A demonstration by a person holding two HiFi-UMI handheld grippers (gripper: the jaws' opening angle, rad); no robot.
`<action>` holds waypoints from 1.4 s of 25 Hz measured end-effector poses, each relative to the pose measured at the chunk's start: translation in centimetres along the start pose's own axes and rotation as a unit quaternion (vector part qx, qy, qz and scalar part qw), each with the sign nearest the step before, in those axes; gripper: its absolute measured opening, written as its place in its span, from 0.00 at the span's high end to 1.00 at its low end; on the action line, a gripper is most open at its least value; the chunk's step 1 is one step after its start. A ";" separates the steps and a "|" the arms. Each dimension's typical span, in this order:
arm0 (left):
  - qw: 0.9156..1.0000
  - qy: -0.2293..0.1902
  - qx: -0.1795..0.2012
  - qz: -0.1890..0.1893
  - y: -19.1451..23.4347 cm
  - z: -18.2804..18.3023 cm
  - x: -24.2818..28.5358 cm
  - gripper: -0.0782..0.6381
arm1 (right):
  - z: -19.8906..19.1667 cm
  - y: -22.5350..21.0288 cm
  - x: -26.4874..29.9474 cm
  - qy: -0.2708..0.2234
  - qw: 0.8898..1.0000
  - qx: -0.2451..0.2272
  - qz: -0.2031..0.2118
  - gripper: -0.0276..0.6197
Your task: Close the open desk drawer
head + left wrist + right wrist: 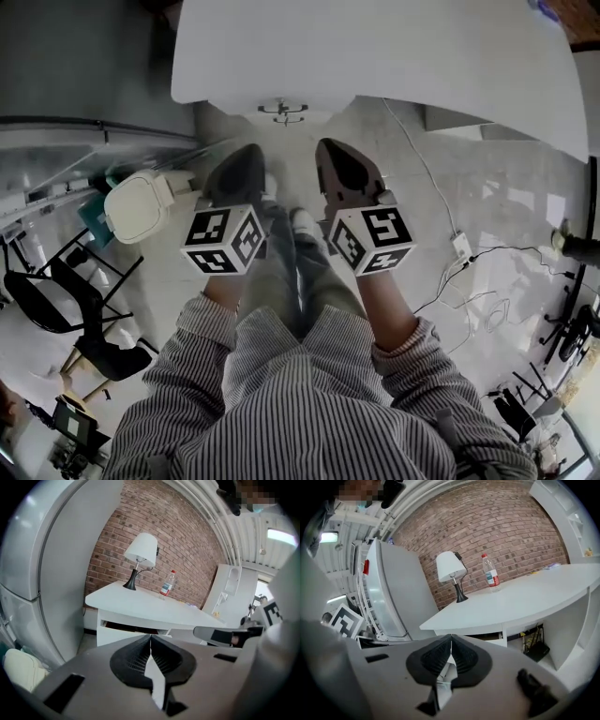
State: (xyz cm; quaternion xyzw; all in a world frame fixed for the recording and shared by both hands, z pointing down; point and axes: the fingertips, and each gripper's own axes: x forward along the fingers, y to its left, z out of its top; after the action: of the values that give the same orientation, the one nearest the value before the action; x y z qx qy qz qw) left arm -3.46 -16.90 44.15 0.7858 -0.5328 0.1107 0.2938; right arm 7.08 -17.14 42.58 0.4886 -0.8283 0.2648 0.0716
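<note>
The white counter (375, 47) spans the top of the head view. The drawer (115, 633) sits just under the counter's top at its left end, pulled out a little, with a dark gap above its front. A lamp (140, 550) and a bottle (168, 584) stand on the counter's far side. The left gripper (150, 641) and right gripper (451, 641) hover in front of the counter, clear of it. Both have their fingers clenched on nothing.

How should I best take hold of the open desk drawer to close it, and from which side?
Better push than grip: set the shut left gripper against the flat white drawer front, near its handle, coming from the front, straight toward the desk. The panel faces you and stands only slightly out, so a level push should probably slide it in.
</note>
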 end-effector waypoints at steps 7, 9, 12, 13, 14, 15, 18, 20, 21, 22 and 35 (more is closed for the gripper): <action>0.999 -0.033 0.022 -0.001 -3.1 3.8 -4.6 0.87 | 3.4 2.1 -4.3 -0.012 1.000 0.005 0.024 0.93; 0.999 -0.039 0.035 -0.005 -4.1 4.8 -5.4 0.87 | 4.2 2.6 -5.0 -0.014 0.999 0.000 0.029 0.93; 0.998 -0.042 0.052 -0.015 -5.3 5.9 -6.6 0.87 | 5.3 3.3 -6.1 -0.017 0.999 0.005 0.033 0.93; 0.997 -0.042 0.056 -0.018 -5.7 6.2 -7.1 0.87 | 5.7 3.6 -6.6 -0.020 0.999 0.010 0.034 0.93; 0.997 -0.042 0.060 -0.021 -6.0 6.5 -7.5 0.87 | 6.1 3.9 -7.0 -0.022 0.999 0.011 0.035 0.93; 0.997 -0.042 0.064 -0.025 -6.3 6.7 -8.0 0.87 | 6.4 4.2 -7.4 -0.024 0.999 0.011 0.035 0.93; 0.995 -0.040 0.079 -0.040 -7.4 7.2 -9.6 0.87 | 7.0 5.8 -8.6 -0.027 0.999 0.002 0.037 0.93; 0.995 -0.036 0.079 -0.053 -8.2 7.3 -10.7 0.87 | 7.1 7.0 -9.5 -0.024 0.999 0.004 0.040 0.93; 0.995 -0.031 0.071 -0.059 -8.6 7.3 -11.2 0.87 | 7.1 7.6 -10.0 -0.022 0.999 0.009 0.043 0.93; 0.996 -0.026 0.059 -0.066 -9.1 7.3 -11.5 0.87 | 7.2 8.1 -10.5 -0.019 0.999 0.013 0.048 0.93; 0.988 -0.054 0.085 -0.116 -11.4 10.6 -16.7 0.87 | 10.5 13.0 -13.6 -0.045 0.997 -0.031 0.063 0.93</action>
State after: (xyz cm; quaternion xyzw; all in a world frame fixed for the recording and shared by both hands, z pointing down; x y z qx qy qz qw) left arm -1.43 -7.19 23.64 0.8691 -0.4421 0.0776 0.2077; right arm 4.55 -7.08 23.72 0.4444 -0.8676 0.2208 0.0329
